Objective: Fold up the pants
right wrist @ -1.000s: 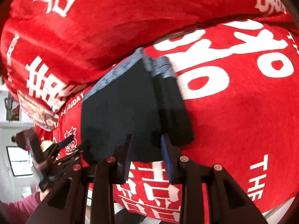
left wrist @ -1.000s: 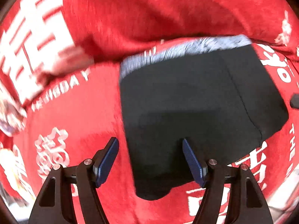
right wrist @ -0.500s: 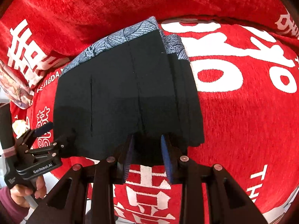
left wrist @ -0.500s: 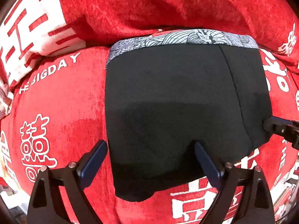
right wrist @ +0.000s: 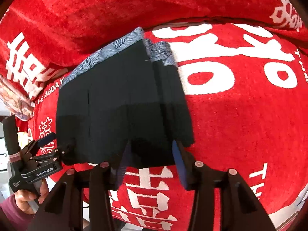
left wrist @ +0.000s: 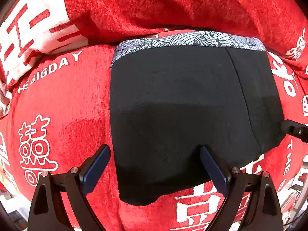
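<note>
Black shorts [left wrist: 184,111] with a grey patterned waistband [left wrist: 192,40] lie folded flat on a red cushion. My left gripper [left wrist: 155,165] is open over the shorts' near hem, its fingers apart and holding nothing. In the right wrist view the shorts [right wrist: 119,104] show a folded layer along their right side. My right gripper [right wrist: 151,159] is open at the near hem, its blue pads [right wrist: 179,161] apart on either side of the cloth edge. The left gripper [right wrist: 48,144] shows at the left, held by a hand.
The red cushion cover [left wrist: 57,100] carries white lettering. A red back cushion [left wrist: 154,5] rises just behind the waistband. The right gripper's tip [left wrist: 294,129] shows at the shorts' right edge. A patterned cloth [right wrist: 15,100] lies at the far left.
My right gripper has opened from nearly shut on the near hem. My left gripper has spread wider and settled square over the shorts, which now lie still.
</note>
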Demonstrator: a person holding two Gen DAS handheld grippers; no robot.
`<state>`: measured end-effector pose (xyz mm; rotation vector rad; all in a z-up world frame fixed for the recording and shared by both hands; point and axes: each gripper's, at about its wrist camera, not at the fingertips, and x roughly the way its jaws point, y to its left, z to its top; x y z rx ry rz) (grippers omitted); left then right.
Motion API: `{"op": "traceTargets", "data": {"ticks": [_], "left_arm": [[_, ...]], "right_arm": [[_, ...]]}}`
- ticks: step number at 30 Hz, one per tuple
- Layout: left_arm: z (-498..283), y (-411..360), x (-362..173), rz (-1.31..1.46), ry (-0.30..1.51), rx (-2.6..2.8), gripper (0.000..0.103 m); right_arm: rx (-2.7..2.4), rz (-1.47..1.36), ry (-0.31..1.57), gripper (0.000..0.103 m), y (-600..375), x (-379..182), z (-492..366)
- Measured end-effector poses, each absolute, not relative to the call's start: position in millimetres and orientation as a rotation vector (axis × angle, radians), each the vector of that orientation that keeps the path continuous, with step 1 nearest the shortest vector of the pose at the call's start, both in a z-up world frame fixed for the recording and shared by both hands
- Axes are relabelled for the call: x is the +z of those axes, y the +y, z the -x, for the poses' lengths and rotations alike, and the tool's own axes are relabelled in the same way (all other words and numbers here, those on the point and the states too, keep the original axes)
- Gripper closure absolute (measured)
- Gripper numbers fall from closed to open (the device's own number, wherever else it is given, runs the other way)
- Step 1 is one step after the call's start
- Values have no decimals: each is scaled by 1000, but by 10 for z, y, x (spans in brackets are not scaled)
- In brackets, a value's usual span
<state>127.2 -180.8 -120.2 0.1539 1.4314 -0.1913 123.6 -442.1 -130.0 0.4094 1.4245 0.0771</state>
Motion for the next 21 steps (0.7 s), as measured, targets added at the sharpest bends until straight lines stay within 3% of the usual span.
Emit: {"op": "traceTargets", "data": {"ticks": [14,21], "left_arm": [[-1490,-1710,-1151,-153,1414,-156,8],[-1528,-1699,-1194,-154,1426,-173,8]], "right_arm": [[57,-457,1440,53,-4535,-1367,-1263],[57,-449,1450,48,-4556,-1372,-1326]]}}
